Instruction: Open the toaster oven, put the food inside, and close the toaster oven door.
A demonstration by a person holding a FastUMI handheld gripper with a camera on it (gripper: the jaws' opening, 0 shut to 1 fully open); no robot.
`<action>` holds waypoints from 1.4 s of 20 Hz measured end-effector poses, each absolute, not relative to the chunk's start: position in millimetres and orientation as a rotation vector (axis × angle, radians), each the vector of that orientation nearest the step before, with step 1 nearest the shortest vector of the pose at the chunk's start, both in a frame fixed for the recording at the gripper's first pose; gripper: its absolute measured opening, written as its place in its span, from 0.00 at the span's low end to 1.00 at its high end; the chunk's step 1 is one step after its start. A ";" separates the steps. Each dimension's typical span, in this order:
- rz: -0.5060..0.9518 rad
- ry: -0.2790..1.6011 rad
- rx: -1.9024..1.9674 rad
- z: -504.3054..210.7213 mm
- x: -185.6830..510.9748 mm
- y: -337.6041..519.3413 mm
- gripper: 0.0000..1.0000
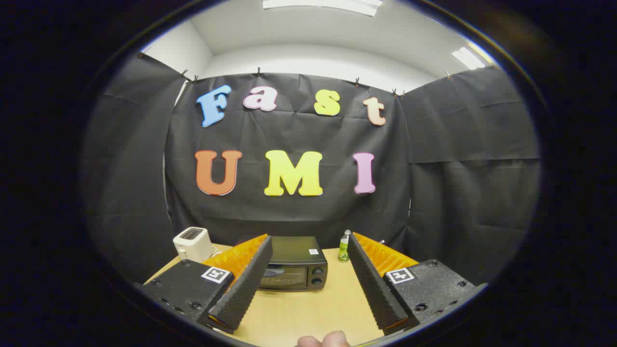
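Observation:
A black toaster oven point(295, 264) stands on the wooden table point(308, 308), its door closed, two knobs on its right side. It sits beyond my fingers, partly hidden by the left finger point(246, 284). My gripper point(308, 243) is open, its fingers spread wide with nothing between them. I cannot make out any food item.
A white toaster point(193, 243) stands at the table's back left. A small green bottle point(344, 246) stands right of the toaster oven, by the right finger. A person's fingertips point(324, 340) show at the near table edge. Black cloth walls surround the table.

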State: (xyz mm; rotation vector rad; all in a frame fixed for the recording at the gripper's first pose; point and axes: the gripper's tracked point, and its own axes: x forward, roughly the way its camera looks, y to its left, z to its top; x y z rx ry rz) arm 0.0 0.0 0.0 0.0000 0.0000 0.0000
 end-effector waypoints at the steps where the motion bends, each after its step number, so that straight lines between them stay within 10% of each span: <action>1: -0.004 -0.001 0.001 1.7 2.4 -2.6 1.00; 28: 0.059 0.073 0.032 -21.5 56.7 29.9 1.00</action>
